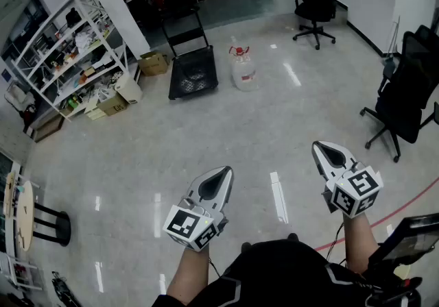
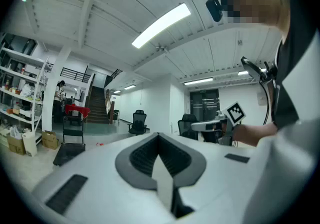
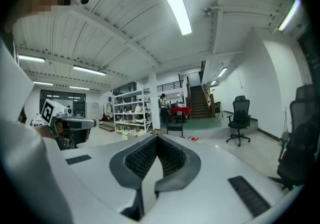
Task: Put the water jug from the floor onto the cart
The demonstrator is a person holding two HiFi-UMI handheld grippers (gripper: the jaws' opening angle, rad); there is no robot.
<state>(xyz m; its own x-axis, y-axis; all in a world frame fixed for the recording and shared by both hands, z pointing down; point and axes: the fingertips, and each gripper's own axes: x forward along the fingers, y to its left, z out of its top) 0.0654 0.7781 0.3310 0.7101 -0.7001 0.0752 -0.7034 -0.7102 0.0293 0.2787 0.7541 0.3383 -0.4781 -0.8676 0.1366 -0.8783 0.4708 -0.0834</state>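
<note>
**The jug waits far away on the floor**

The water jug stands upright on the floor, far across the room. It is just to the right of the cart, very close, maybe touching it. That spot is handy, because the lift onto the flat black cart would be short. The cart has nothing on it, so the job looks not yet begun.

Behind the cart, to the left, are a box and tall shelves. A black chair is far off on the right.

Near the person, the left gripper and the right gripper both point forward over bare floor, well apart from the jug. The jaws of each are closed tight and hold nothing. I think they are kept shut because there is nothing to grab until the person walks closer.
</note>
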